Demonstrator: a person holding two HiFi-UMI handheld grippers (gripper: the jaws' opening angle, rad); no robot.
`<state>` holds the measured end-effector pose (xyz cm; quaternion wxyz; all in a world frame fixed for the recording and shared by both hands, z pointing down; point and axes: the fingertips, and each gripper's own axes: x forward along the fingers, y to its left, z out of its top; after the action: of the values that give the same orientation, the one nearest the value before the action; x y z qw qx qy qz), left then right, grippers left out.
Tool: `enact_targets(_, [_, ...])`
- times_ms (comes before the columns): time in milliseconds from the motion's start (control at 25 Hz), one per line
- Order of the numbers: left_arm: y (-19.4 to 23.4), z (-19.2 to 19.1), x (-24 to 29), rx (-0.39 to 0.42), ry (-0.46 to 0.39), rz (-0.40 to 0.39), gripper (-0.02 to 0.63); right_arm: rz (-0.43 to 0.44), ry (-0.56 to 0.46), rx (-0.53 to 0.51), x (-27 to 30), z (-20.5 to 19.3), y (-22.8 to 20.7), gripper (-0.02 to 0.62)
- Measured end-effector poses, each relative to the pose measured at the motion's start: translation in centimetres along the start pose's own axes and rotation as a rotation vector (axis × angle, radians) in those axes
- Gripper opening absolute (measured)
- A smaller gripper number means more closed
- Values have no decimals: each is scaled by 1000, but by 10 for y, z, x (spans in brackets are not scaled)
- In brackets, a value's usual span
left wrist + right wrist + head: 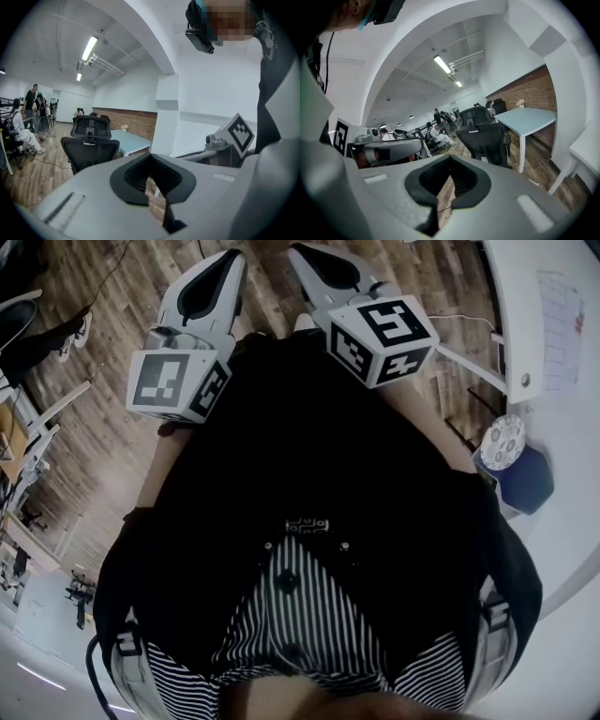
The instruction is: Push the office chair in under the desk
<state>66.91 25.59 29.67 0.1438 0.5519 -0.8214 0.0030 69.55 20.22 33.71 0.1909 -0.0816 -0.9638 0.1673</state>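
Observation:
A black mesh office chair (pixel 90 141) with a headrest stands on the wooden floor, pulled out from a pale desk (pixel 132 142) by the brick wall. The right gripper view shows the same chair (pixel 484 136) in front of the desk (pixel 528 115), well away from both grippers. My left gripper (pixel 151 165) is shut with nothing in it. My right gripper (pixel 449 165) is shut and empty too. In the head view both grippers are held side by side in front of my chest, left gripper (pixel 228 261) and right gripper (pixel 305 255) pointing outward. The head view does not show the chair.
Several people (pixel 27 120) sit and stand at workstations at the far left. A white pillar (pixel 166 117) rises beside the desk. In the head view a white table (pixel 562 352) curves along my right, with a dark blue box (pixel 521 479) under it.

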Motion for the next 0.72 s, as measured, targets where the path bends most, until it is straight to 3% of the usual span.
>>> enact_targets(200, [2, -5, 15, -13, 32, 12, 0, 10, 16, 9, 4, 0, -18, 2])
enact_targets(400, [31, 2, 33, -23, 37, 32, 0, 14, 24, 3, 32, 16, -28, 2])
enact_targets(720, [101, 28, 75, -10, -1, -13, 0, -3, 18, -142, 103, 60, -29, 2])
